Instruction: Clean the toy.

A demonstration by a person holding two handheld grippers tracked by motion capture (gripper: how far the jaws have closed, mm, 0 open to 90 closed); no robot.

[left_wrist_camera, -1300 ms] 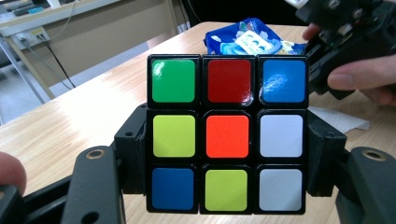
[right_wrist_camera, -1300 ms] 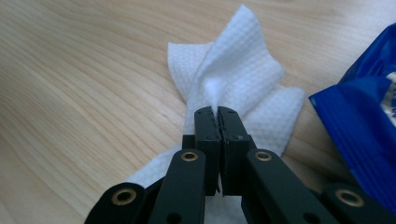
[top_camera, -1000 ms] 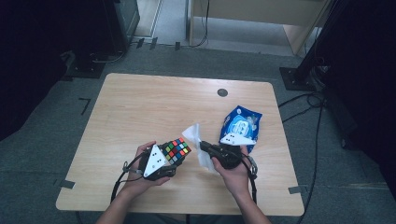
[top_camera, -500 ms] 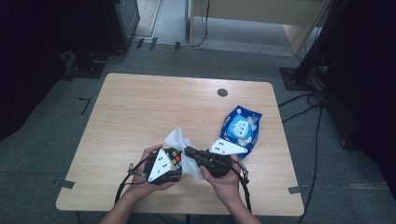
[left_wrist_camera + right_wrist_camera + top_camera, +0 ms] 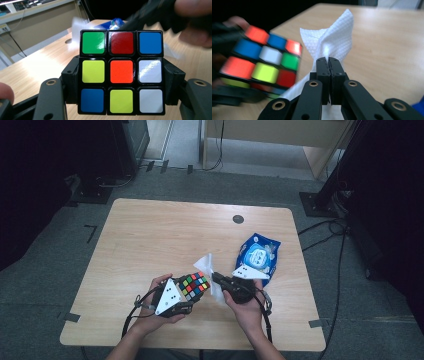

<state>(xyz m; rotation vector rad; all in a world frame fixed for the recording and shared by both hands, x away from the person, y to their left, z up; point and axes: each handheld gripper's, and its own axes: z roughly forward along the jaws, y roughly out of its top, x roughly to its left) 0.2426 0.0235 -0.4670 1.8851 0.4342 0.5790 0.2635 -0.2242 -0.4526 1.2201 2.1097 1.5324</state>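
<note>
A scrambled colour cube (image 5: pixel 195 286) (image 5: pixel 121 72) (image 5: pixel 260 61) is held just above the table's front edge, with my left gripper (image 5: pixel 191 292) (image 5: pixel 122 80) shut on its two sides. A white wet wipe (image 5: pixel 209 270) (image 5: pixel 332 43) sticks up from my right gripper (image 5: pixel 216 278) (image 5: pixel 329 60), whose jaws are shut on it. In the high view the wipe sits right beside the cube's right face. The right gripper view shows the cube close on the left, blurred.
A blue pack of wet wipes (image 5: pixel 260 255) lies flat on the wooden table (image 5: pixel 165 235) just right of my right hand. A small dark round mark (image 5: pixel 238 219) sits near the table's far edge. Cables trail off the front edge.
My right gripper swept left with the wipe across the cube half a second ago and has now drawn back to the cube's right side. The left gripper and cube stayed put.
</note>
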